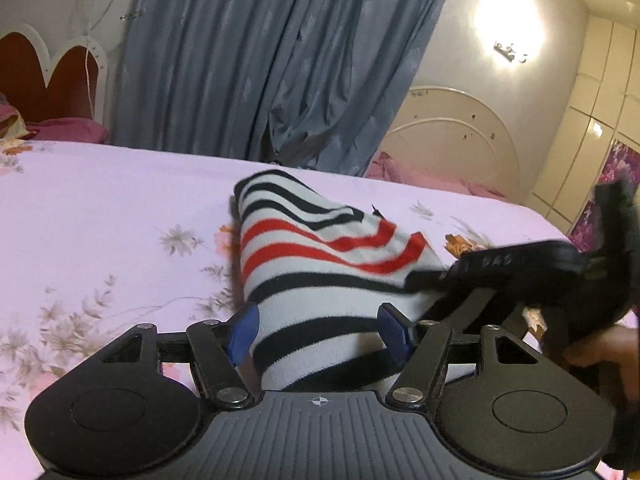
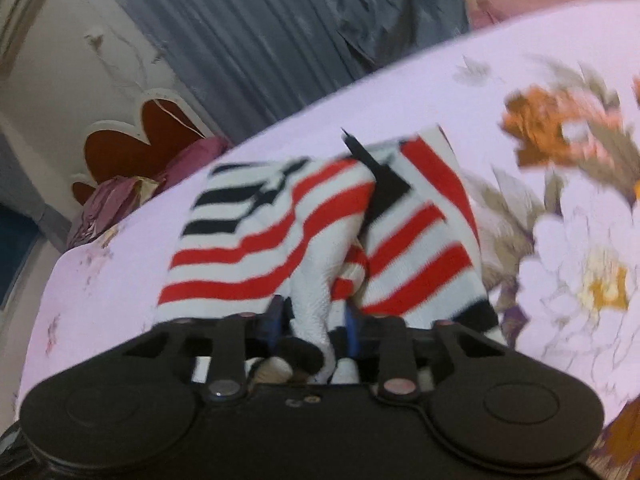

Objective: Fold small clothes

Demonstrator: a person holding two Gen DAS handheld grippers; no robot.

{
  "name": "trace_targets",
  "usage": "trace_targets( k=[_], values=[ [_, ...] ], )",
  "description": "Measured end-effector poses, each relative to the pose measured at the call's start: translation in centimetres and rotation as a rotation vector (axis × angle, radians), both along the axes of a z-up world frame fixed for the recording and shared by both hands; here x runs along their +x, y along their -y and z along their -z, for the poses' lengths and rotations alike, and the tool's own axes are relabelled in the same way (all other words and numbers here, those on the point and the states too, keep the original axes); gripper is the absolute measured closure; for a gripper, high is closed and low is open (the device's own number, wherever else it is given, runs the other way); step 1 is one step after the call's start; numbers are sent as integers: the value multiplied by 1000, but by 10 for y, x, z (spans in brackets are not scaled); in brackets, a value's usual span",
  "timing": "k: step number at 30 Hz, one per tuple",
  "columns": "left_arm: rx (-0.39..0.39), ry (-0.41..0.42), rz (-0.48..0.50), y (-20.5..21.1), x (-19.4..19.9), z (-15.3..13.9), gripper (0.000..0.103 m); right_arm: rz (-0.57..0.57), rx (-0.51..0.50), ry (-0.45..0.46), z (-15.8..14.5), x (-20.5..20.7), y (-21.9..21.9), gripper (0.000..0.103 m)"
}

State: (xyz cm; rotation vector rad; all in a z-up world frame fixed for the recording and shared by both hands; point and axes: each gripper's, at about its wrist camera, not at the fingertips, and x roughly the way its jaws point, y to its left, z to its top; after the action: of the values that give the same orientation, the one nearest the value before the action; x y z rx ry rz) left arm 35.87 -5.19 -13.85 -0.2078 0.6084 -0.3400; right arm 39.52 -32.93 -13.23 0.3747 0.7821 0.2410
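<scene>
Bunching between both tools, the striped garment (image 1: 320, 264) is pinched by right tool (image 2: 312, 320), left tool (image 1: 320, 332) spread.

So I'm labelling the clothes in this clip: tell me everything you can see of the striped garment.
The striped garment is a small knit piece, white with black bands and a block of red bands. It lies bunched and partly folded on the floral pink bedsheet. The left gripper has cloth between its open blue fingers; the right gripper is closed on a white fold. A small black tag sticks up at its far edge.
</scene>
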Motion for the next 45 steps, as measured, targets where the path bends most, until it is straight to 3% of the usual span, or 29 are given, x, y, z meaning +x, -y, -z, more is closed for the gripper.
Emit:
trace_targets(
  k=[3,7,11,17,20,23,29,31,35,37,41,45],
  values=[
    [-20,9,19,9,3,1,39,-34,-156,160,-25,-13,-6,83],
    [-38,9,43,19,3,3,39,-24,-288,249,-34,-22,4,83],
    [3,4,62,31,2,8,39,27,-224,90,3,-8,33,83],
    [34,-28,69,36,6,12,38,86,-210,97,8,-16,40,82],
    [26,-68,68,33,11,19,38,92,-159,29,16,-16,48,75],
    [25,-75,68,33,11,20,38,79,-146,29,2,-29,53,73],
    [15,-99,66,33,14,23,37,89,-28,-22,2,-58,70,68],
    [19,-99,70,34,14,24,37,91,-4,-33,3,-67,71,68],
    [42,-100,93,35,14,24,37,110,-30,-63,17,-81,69,85],
    [43,-108,95,34,14,23,37,136,10,-60,17,-87,73,89],
    [53,-114,111,34,12,27,36,140,3,-82,34,-90,77,89],
    [65,-131,116,34,12,24,36,100,-18,-95,19,-85,74,82]
  ],
)
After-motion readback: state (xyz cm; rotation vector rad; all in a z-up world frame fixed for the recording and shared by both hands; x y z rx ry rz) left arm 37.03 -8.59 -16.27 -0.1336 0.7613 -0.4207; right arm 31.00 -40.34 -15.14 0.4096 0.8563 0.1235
